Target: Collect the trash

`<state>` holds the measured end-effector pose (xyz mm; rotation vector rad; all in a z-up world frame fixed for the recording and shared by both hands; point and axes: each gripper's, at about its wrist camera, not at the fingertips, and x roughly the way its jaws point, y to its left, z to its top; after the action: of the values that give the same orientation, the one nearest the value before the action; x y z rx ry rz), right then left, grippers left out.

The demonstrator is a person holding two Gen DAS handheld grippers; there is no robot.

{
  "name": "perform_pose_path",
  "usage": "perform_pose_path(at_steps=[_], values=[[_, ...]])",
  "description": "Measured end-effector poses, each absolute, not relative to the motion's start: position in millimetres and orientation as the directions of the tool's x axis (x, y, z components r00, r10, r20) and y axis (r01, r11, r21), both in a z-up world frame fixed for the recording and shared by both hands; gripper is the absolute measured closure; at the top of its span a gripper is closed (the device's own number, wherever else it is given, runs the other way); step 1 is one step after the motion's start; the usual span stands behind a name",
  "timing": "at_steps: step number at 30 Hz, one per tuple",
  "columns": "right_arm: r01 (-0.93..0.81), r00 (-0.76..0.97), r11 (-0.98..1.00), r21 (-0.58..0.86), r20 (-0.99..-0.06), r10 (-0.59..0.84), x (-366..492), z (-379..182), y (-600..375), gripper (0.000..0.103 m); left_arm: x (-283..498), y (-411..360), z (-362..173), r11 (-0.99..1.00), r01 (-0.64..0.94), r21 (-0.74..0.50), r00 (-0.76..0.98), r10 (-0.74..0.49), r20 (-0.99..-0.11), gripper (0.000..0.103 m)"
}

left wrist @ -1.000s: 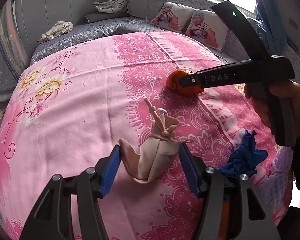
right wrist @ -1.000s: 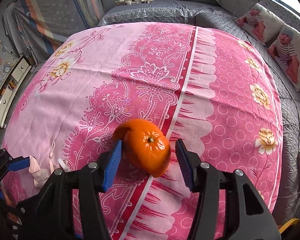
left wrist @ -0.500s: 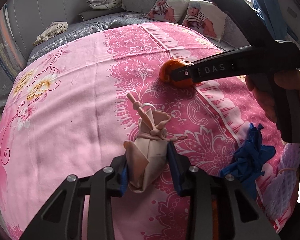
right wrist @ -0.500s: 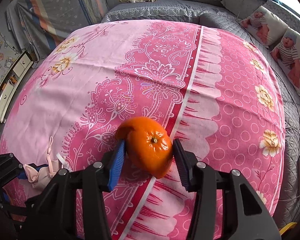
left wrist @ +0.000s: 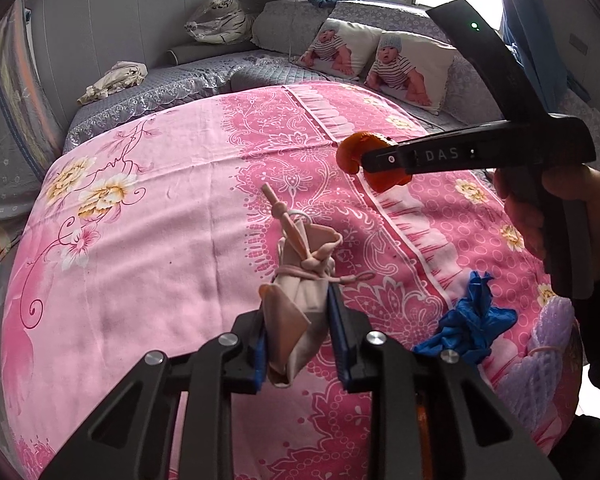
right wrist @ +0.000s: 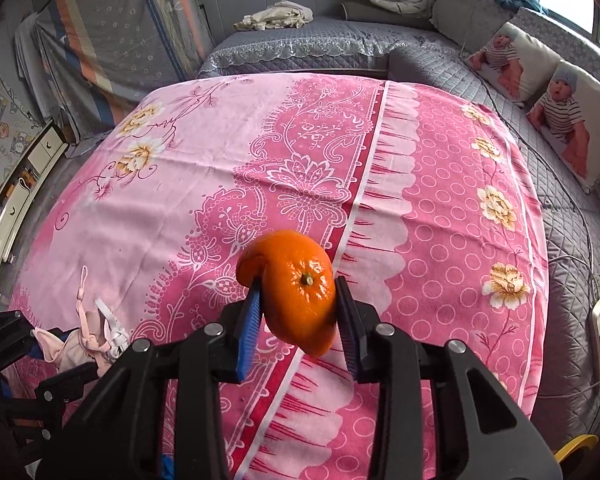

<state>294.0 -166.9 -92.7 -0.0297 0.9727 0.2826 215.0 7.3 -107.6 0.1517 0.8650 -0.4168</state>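
My left gripper is shut on a crumpled beige glove and holds it just above the pink bedspread. The glove also shows in the right wrist view, low at the left. My right gripper is shut on an orange peel, lifted off the bedspread. In the left wrist view the right gripper holds the peel at the upper right. A crumpled blue glove lies on the bedspread right of my left gripper.
Two baby-print pillows and a stuffed tiger lie on the grey bedding behind the pink bedspread. A crumpled cloth lies at the far left. A purple-white object sits at the right edge. A person's hand holds the right gripper.
My left gripper closed on the beige glove and lifted it. My right gripper closed on the orange peel and raised it off the bedspread.
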Motion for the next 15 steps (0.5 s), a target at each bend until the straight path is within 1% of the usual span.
perform_pose_path(at_steps=[15], values=[[-0.239, 0.548, 0.961, 0.139, -0.798, 0.252, 261.7, -73.1, -187.6, 0.070, 198.4, -6.6, -91.4, 0.911, 0.411, -0.046, 0.603, -0.309, -0.735, 0.079]])
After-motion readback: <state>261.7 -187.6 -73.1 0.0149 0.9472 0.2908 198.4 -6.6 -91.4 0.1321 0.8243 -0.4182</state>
